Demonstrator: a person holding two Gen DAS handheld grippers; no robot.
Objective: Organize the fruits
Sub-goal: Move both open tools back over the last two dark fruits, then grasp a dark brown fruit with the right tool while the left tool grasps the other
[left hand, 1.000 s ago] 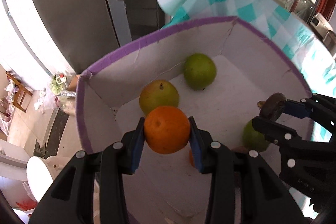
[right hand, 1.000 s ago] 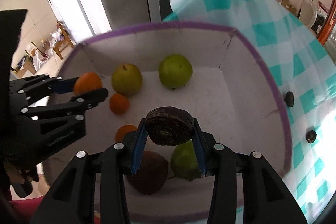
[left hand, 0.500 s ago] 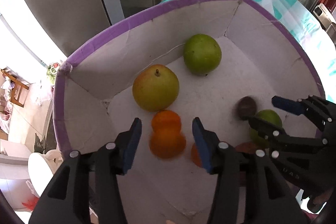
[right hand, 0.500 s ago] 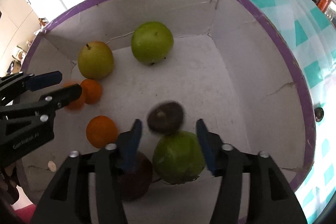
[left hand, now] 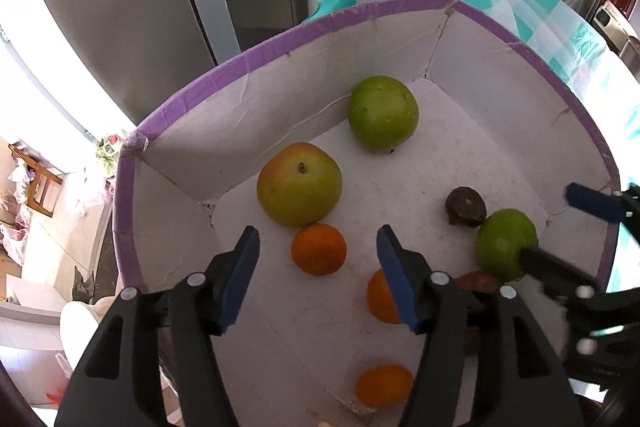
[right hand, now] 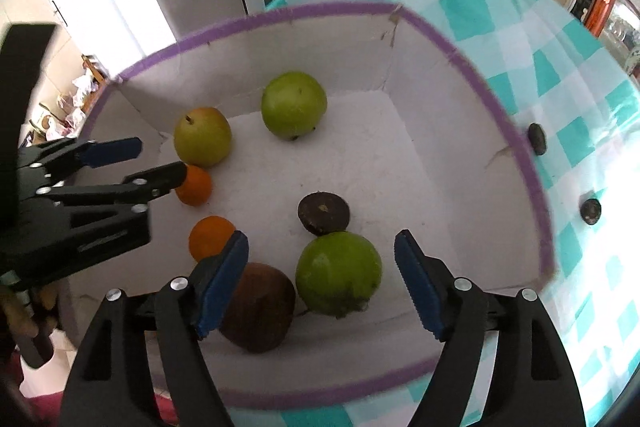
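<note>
Left wrist view. Left gripper point(left hand: 316, 255) w/ jaws spread wide, nothing between the pads; 1 s ago they clamped an orange, 0.5 s ago it was dropping free. It has landed in the white box point(left hand: 248, 55) (purple-taped rim). Three oranges now lie on the box floor: one just below the yellow-green apple point(left hand: 299, 183), i.e. orange A point(left hand: 318, 254); orange B point(left hand: 382, 297), partly hidden behind the right-hand pad; orange C point(left hand: 384, 385), blurred, nearest the lens. Which one was just released cannot be told w/ certainty; C is a fair guess, being the blurred one. Green apple point(left hand: 383, 113) sits at the far wall. Dark round fruit point(left hand: 465, 206) rests touching a second green fruit point(left hand: 506, 245). Right gripper's fingers enter at frame right.

Right wrist view. Right gripper point(right hand: 320, 283) likewise released, jaws apart, empty; 1 s ago it gripped the dark round fruit point(right hand: 323, 213), which now lies on the floor, against the green fruit point(right hand: 338, 273). A brown fruit point(right hand: 258, 307) sits beside that, near wall. Left gripper point(right hand: 158, 159) visible at left, over orange A point(right hand: 194, 185). Two small dark items point(right hand: 537, 139) remain outside, on the checked cloth point(right hand: 520, 27).

Judgement: both drops done; both tools free. The two items on the cloth are probably next for the right side.
</note>
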